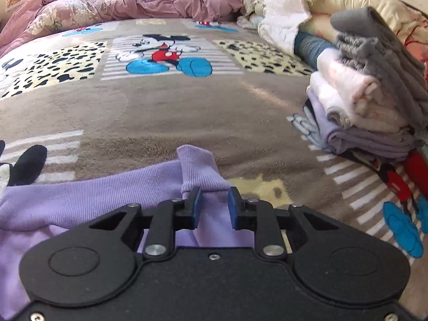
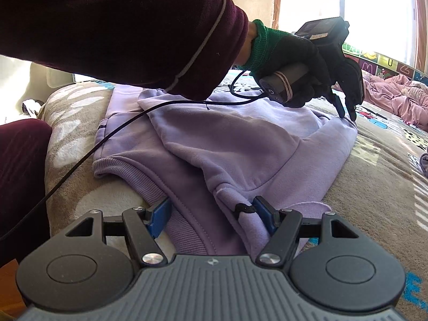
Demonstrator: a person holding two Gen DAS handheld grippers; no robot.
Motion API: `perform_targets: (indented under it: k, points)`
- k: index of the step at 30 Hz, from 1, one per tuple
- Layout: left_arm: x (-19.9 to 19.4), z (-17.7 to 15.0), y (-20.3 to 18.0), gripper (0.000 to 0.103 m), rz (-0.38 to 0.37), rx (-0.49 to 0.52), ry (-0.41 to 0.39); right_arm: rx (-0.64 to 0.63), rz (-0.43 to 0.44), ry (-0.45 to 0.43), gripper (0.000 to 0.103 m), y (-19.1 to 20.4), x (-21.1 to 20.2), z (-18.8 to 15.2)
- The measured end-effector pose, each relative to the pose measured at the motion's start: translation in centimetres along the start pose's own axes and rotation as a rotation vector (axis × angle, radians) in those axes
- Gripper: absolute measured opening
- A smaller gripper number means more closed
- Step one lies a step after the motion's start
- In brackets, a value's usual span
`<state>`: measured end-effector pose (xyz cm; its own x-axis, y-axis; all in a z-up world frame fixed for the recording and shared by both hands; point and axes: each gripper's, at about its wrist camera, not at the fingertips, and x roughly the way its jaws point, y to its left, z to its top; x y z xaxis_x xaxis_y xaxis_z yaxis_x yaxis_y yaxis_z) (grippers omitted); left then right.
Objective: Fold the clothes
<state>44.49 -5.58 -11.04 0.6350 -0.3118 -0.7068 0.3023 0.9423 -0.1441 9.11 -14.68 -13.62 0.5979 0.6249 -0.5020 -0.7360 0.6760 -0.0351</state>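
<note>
A lilac sweatshirt (image 2: 240,144) lies partly folded on a cartoon-print bed blanket (image 1: 165,107), a stack of folded clothes (image 1: 366,101) near its far side. The right gripper (image 2: 211,214) straddles the ribbed hem, jaws spread. The left gripper (image 1: 214,203), released, hovers over a cuff (image 1: 198,165), gripped by a gloved hand (image 2: 307,61) with its maroon sleeve (image 2: 120,26) reaching across.

Ahead of the lilac ribbed-cuff sweatshirt (image 1: 88,195), the brown cartoon-print plush blanket (image 1: 187,112) lies bare and passable up to the rumpled pink quilt (image 1: 128,0), while a tall stack of folded grey, white and lilac clothes (image 1: 369,101) blocks the right side.
</note>
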Motion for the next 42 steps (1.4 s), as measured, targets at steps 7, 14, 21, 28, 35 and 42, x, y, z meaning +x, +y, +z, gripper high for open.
perform_targets:
  k: [7, 14, 21, 28, 35, 42]
  points:
    - [-3.9, -0.3, -0.6, 0.022, 0.061, 0.046, -0.03, 0.0, 0.001, -0.001, 0.068, 0.0, 0.0, 0.0]
    - [-16.6, -5.7, 1.0, 0.047, 0.081, -0.038, -0.134, -0.031, -0.034, -0.015, 0.068, 0.7, -0.3, 0.0]
    - [-27.7, -15.6, 5.5, 0.051, 0.096, -0.308, -0.232, -0.019, -0.109, -0.125, 0.068, 1.0, -2.8, 0.1]
    - [-31.8, -24.0, 9.5, 0.053, 0.054, -0.624, -0.253, -0.01, -0.148, -0.144, 0.07, 1.5, -5.7, -0.2]
    - [-29.1, -27.0, 11.9, 0.053, 0.013, -0.849, -0.228, -0.019, -0.173, -0.12, 0.07, 2.3, -5.6, -0.6]
    - [-27.6, -26.7, 13.1, 0.047, 0.054, -0.899, -0.269, -0.018, -0.182, -0.125, 0.07, 2.3, -5.4, -0.7]
